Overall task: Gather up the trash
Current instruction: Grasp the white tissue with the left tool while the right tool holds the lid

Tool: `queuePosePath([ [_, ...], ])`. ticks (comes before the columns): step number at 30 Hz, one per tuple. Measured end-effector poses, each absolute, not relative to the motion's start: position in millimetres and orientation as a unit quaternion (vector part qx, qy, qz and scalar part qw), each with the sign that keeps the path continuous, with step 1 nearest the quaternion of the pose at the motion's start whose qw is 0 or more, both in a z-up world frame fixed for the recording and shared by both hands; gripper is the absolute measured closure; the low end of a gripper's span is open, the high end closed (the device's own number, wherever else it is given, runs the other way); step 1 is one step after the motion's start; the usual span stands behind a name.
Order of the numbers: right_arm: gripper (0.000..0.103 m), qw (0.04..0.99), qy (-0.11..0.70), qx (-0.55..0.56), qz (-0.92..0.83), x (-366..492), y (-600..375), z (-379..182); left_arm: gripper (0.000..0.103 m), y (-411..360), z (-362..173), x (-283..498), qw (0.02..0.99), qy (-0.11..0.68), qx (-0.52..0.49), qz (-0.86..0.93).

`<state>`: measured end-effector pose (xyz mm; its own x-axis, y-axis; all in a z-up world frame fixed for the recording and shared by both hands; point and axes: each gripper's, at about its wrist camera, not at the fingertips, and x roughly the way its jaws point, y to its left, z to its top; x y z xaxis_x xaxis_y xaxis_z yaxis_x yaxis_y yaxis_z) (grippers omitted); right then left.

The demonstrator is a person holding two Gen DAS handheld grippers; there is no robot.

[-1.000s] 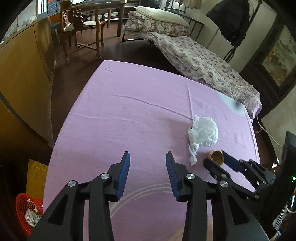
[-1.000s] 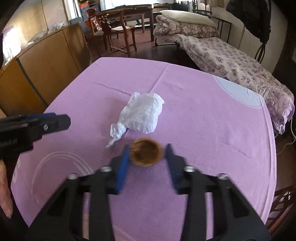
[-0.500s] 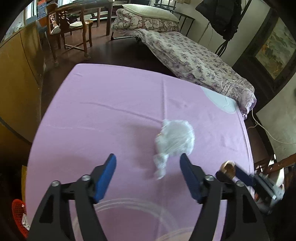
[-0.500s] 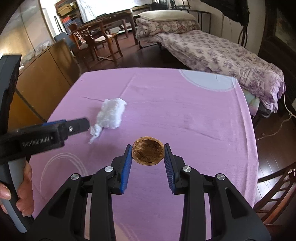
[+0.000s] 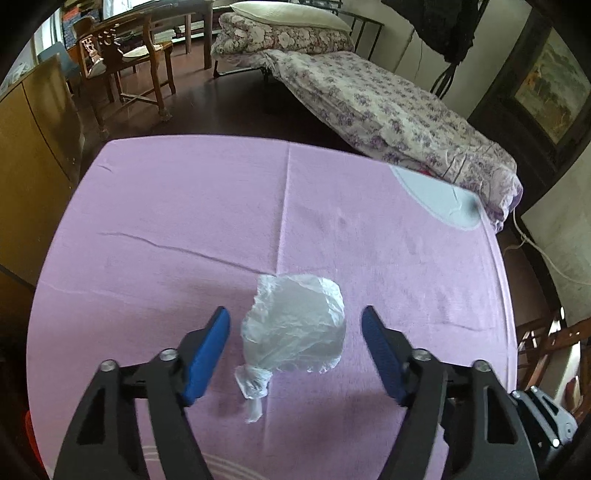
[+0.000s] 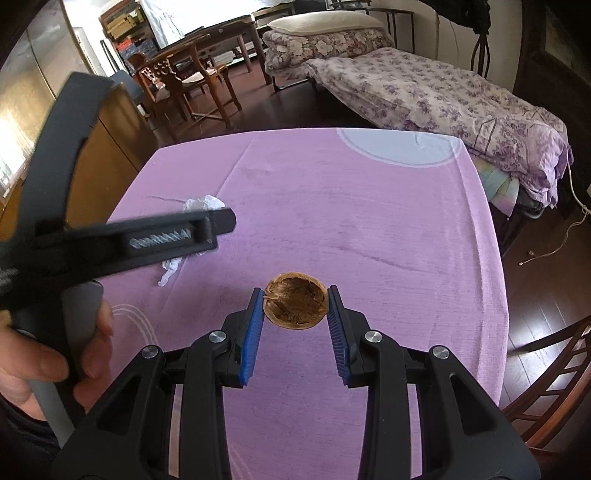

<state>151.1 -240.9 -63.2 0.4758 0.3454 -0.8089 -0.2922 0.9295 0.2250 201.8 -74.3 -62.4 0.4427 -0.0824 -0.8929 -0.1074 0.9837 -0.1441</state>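
Since a second ago the left gripper (image 5: 295, 332) has been carried over the crumpled white plastic bag (image 5: 295, 328), now bracketed untouched between its closing jaws, at 6 o'clock on the pink tablecloth (image 5: 221, 206). The brown walnut half-shell (image 6: 295, 304) stays pinched in the right gripper (image 6: 295, 306), lifted; both pieces are nearly secured

This is a lived-in room of a home. A table under a lilac cloth (image 5: 332, 206) stands beside a daybed spread with a purple-flowered quilt (image 5: 388, 110), with a white pillow (image 5: 288, 16) at its head. Farther back are a carved wooden armchair (image 5: 122, 62), a long wooden table (image 6: 221, 35), a dark polished wood floor (image 6: 546, 295) and a framed painting (image 5: 550, 85) on the wall.
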Motion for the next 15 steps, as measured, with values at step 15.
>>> queuePosePath([
  [15, 0.068, 0.862, 0.467, 0.034, 0.192, 144.7, -233.3, -56.3, 0.082, -61.6, -38.6, 165.4, 0.858, 0.512, -0.047, 0.018],
])
